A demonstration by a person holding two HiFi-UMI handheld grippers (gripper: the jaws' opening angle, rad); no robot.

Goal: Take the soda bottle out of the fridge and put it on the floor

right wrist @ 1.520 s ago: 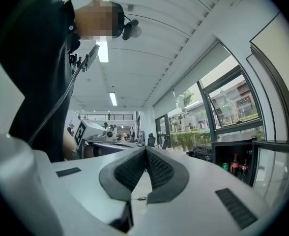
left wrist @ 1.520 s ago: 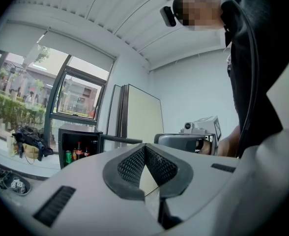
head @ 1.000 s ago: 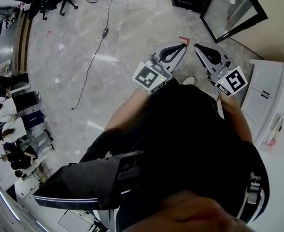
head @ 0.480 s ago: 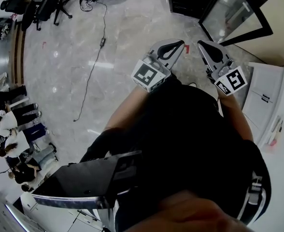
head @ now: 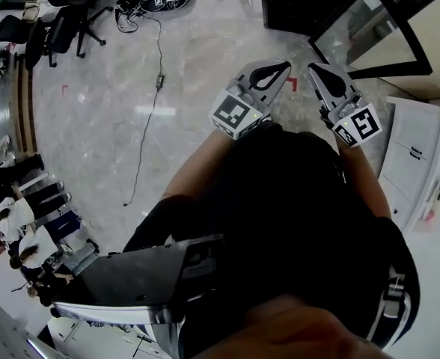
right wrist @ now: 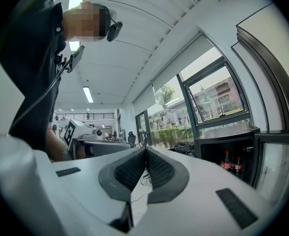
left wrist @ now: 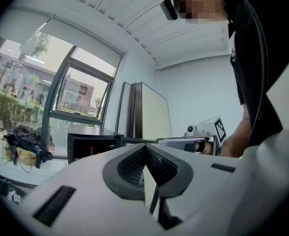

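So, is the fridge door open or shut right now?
Open. In the head view the glass door stands swung out from the fridge, and the right gripper view looks straight in at upright red-capped bottles.

Office (swivel chairs (head: 59,21), big windows (left wrist: 78,90))

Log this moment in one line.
left hand-held gripper: shut, empty | right hand-held gripper: shut, empty | fridge: door open | soda bottles: inside

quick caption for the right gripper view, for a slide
Shut, empty right gripper with the open fridge and its red-capped soda bottles ahead on the right.
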